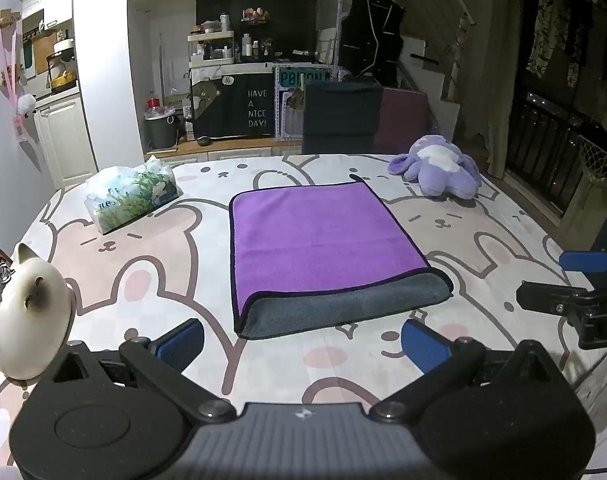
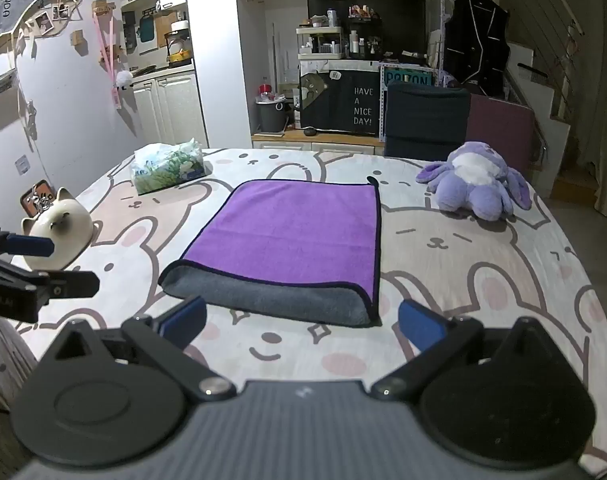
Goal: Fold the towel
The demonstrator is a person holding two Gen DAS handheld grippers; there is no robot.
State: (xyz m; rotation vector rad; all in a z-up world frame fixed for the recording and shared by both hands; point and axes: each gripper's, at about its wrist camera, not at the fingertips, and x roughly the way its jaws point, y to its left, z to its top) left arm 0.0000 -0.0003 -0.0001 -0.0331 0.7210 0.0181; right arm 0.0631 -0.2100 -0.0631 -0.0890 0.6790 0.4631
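A purple towel (image 1: 323, 236) with a grey underside lies folded once on the bunny-print tablecloth, its grey fold edge nearest me; it also shows in the right wrist view (image 2: 291, 232). My left gripper (image 1: 301, 342) is open and empty, hovering just short of the towel's near edge. My right gripper (image 2: 301, 320) is open and empty, also just short of the near edge. The right gripper's fingers (image 1: 551, 294) show at the right edge of the left wrist view. The left gripper's fingers (image 2: 69, 282) show at the left edge of the right wrist view.
A tissue pack (image 1: 131, 196) lies at the far left of the table. A white ceramic cat (image 1: 27, 308) stands at the near left. A purple plush toy (image 1: 439, 172) lies at the far right. A dark chair (image 1: 341, 118) stands behind the table.
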